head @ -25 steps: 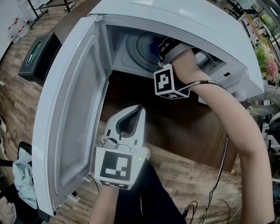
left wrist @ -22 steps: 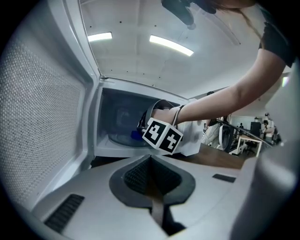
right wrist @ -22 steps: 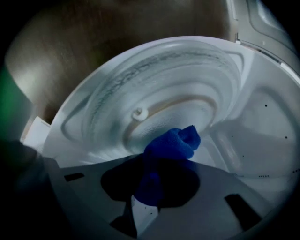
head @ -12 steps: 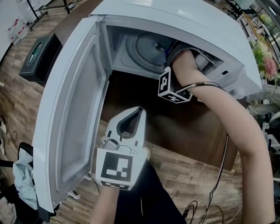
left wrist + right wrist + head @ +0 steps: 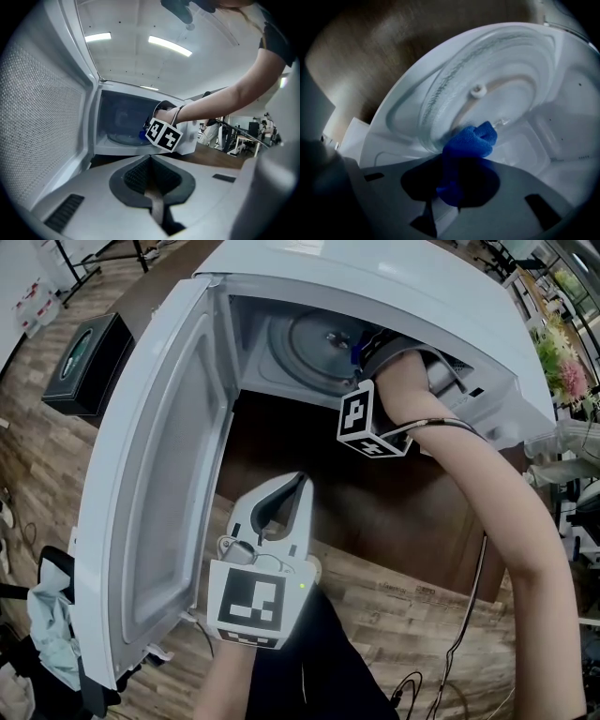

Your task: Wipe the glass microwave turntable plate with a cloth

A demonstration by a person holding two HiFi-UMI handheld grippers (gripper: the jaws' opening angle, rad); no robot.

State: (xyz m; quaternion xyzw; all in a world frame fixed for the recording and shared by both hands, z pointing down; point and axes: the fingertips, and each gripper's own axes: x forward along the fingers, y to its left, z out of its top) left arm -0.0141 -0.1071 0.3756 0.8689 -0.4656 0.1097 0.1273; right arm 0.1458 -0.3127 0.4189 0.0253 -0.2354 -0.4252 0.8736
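The glass turntable plate [image 5: 314,338] lies inside the open white microwave [image 5: 394,282]. My right gripper [image 5: 457,190] reaches into the cavity, shut on a blue cloth [image 5: 469,141]. The bunched cloth presses on the plate [image 5: 487,79] near its rim, just right of the centre hub. In the head view only the right gripper's marker cube [image 5: 368,423] and a sliver of the blue cloth [image 5: 353,354] show. My left gripper [image 5: 296,482] hovers outside the microwave in front of the opening, shut with nothing in it; the left gripper view shows the same shut left gripper [image 5: 151,161].
The microwave door [image 5: 155,484] swings wide to the left, beside my left gripper. The microwave stands on a dark brown tabletop [image 5: 375,512]. A black box [image 5: 80,357] sits at far left on the wood floor. Flowers [image 5: 567,371] are at the right edge.
My right gripper slid with the cloth to the right across the plate, uncovering the plate's centre. The left gripper has stayed where it was.
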